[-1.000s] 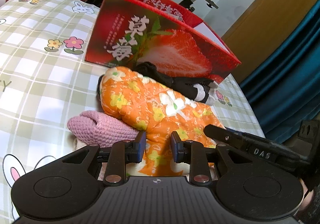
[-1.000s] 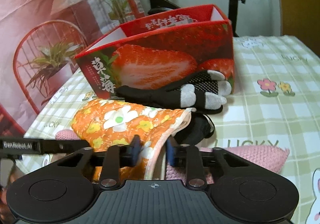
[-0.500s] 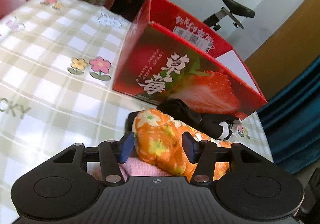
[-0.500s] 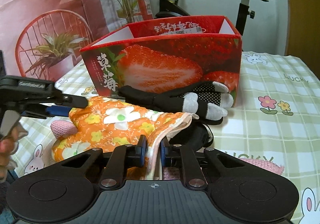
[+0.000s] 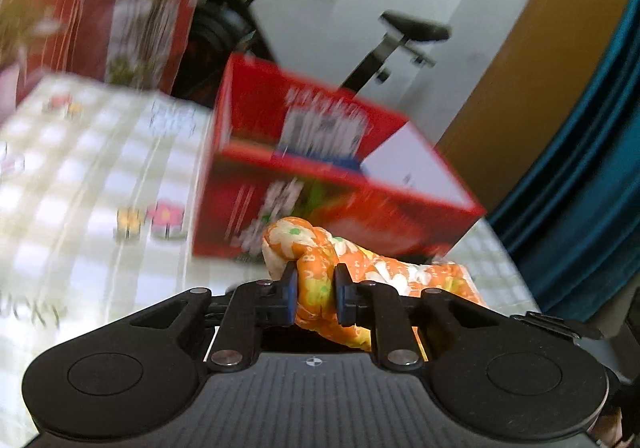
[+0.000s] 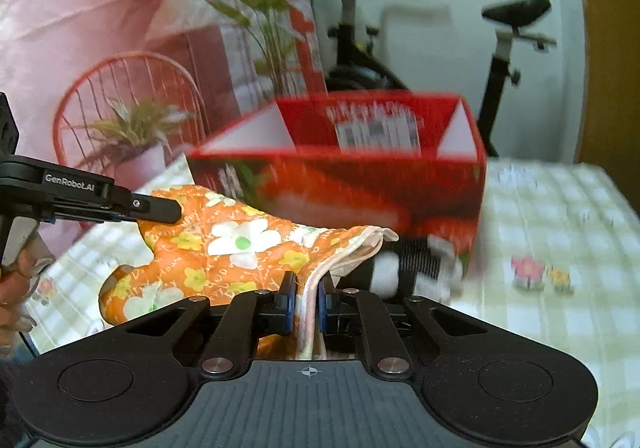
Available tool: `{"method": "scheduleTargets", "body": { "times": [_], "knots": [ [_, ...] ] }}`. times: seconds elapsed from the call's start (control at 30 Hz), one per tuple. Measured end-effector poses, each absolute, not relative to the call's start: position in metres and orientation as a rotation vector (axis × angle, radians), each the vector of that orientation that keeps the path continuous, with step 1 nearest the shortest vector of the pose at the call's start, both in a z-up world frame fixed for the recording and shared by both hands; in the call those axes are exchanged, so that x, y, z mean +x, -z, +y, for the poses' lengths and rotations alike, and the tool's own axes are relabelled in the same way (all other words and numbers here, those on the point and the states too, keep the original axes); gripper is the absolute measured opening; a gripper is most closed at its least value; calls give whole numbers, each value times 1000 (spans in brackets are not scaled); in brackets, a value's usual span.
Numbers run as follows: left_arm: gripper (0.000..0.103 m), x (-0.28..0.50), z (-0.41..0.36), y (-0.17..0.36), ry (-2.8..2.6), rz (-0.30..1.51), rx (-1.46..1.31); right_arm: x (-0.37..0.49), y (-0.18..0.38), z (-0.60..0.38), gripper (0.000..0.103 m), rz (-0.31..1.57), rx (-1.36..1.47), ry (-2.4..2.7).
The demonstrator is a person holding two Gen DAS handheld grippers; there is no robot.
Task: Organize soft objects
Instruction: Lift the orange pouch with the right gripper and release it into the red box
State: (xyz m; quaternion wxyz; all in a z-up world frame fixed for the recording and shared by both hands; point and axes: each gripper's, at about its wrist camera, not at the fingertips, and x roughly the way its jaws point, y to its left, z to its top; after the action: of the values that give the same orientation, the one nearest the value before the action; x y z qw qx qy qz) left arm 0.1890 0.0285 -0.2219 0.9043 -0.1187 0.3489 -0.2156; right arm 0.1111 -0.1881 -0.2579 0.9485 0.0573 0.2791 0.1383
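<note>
My left gripper [image 5: 316, 294] has just closed on the orange floral oven mitt [image 5: 320, 268] at its thumb end; my right gripper [image 6: 306, 306] pinches its cuff hem. The mitt hangs between them, near the strawberry box [image 6: 360, 183]. I judge lifting underway; next, carry it over the box's open top.

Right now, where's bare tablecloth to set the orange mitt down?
Free: checked tablecloth right of the strawberry box, by the flower prints; in the left view, the cloth left of the box too. Crowded: the box's front, where the black-and-white glove lies and both grippers, left gripper and right gripper, hold the orange mitt.
</note>
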Motion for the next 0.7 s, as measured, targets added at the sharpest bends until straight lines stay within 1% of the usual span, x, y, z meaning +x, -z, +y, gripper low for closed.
{"method": "scheduleTargets", "body": {
  "times": [0.2, 0.37, 0.5, 0.7],
  "knots": [
    [19, 199, 21, 179, 470, 606, -231, 132, 215, -192, 10, 472, 35, -304],
    [19, 229, 8, 163, 450, 554, -230, 172, 191, -192, 10, 415, -68, -294],
    [19, 251, -6, 159, 436, 447, -156, 214, 186, -189, 10, 411, -124, -260],
    [19, 294, -26, 164, 373, 466, -132, 275, 200, -176, 10, 433, -268, -187]
  ]
}}
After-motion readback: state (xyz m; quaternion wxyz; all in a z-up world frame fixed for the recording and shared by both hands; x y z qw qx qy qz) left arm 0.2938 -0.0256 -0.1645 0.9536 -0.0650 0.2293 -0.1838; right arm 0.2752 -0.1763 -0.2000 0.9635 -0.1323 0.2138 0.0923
